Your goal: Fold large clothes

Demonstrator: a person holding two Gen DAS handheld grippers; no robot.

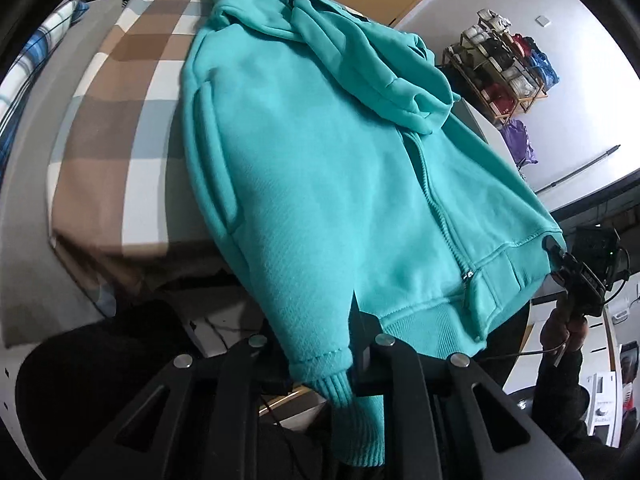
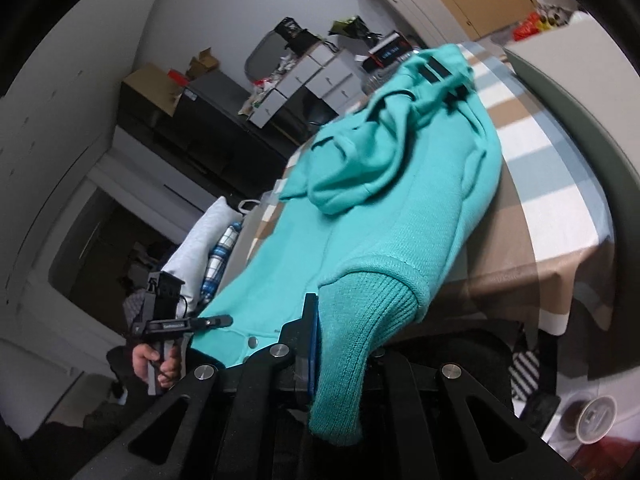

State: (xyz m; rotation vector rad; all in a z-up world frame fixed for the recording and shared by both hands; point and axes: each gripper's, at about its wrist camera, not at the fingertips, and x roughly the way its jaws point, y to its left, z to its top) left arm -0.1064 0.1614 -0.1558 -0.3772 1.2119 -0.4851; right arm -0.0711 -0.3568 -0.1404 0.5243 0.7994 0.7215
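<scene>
Left gripper (image 1: 320,364) clamps one ribbed cuff; right gripper (image 2: 340,344) clamps the other. Both belong to a turquoise fleece zip hoodie (image 1: 320,160), spread over the checked brown-and-white bedspread (image 1: 120,128). Soft, bulky and limp: grip seams, hem or cuffs. No legible labels.

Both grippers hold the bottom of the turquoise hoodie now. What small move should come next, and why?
Probably lift both bottom corners and carry them toward the hood. The left gripper and right gripper are each shut on the hoodie, which lies zipped and flat on the checked cloth, its hem overhanging the edge.
</scene>
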